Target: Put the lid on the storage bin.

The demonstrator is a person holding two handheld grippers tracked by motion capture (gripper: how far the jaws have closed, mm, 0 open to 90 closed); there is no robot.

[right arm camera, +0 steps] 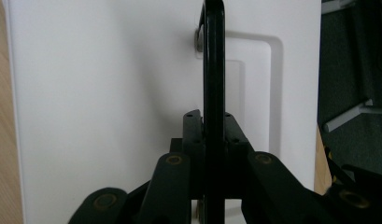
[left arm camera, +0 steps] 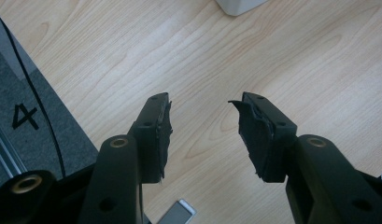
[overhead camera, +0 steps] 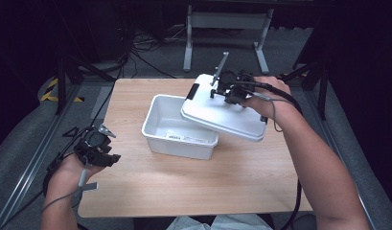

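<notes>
A white plastic box (overhead camera: 178,127) stands open in the middle of the wooden table (overhead camera: 136,182). Its white lid (overhead camera: 222,110) hangs tilted over the box's right rim, held up by its black handle (right arm camera: 213,70). My right gripper (overhead camera: 230,88) is shut on that handle, and the right gripper view shows its jaws clamped on either side of the bar over the lid (right arm camera: 109,93). Near the table's left edge my left gripper (overhead camera: 103,146) is open and holds nothing. In the left gripper view its two pads (left arm camera: 161,135) stand apart over bare wood, with a corner of the box (left arm camera: 237,5) at the top.
A white label (overhead camera: 186,137) lies inside the box on its floor. A small silver piece (left arm camera: 178,214) lies on the table beneath the left gripper. Grey floor with cables and a metal stand (overhead camera: 227,24) lies beyond the table's far edge.
</notes>
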